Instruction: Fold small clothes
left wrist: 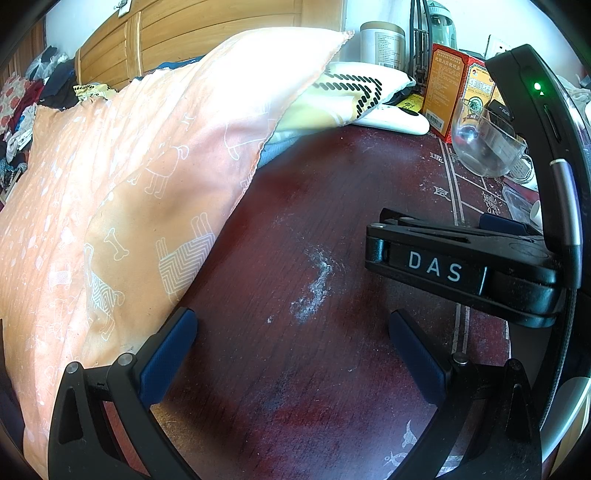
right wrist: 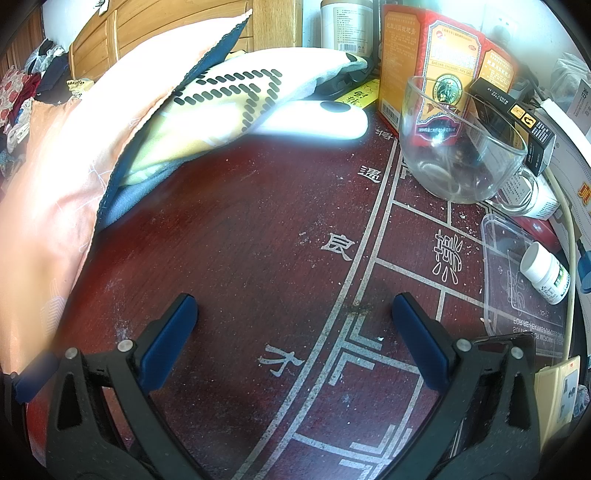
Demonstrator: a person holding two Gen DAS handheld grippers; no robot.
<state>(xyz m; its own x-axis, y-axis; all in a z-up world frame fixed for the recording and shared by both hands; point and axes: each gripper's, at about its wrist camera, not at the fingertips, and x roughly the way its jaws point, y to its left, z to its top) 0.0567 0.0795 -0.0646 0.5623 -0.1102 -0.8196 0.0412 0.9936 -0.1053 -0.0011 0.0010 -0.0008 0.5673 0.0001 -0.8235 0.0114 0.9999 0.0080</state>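
An orange cloth with white dog prints [left wrist: 122,192] lies heaped on the left of the dark red table [left wrist: 295,229], its edge right beside my left fingertip [left wrist: 184,325]. My left gripper [left wrist: 291,321] is open over bare table and holds nothing. Behind the orange cloth lies a white and yellow garment with black dashes [right wrist: 236,96], over a blue-grey layer [right wrist: 125,199]. My right gripper [right wrist: 295,302] is open too, over the table's white printed lines, apart from the orange cloth [right wrist: 62,177] at its left.
A glass cup [right wrist: 461,147], red-orange boxes [right wrist: 436,62], a white remote-like object [right wrist: 317,122], a clear plastic lid [right wrist: 517,273], a white pill bottle [right wrist: 546,273] and a cable crowd the right. A wooden headboard [left wrist: 207,29] and piled clothes [left wrist: 22,99] stand behind.
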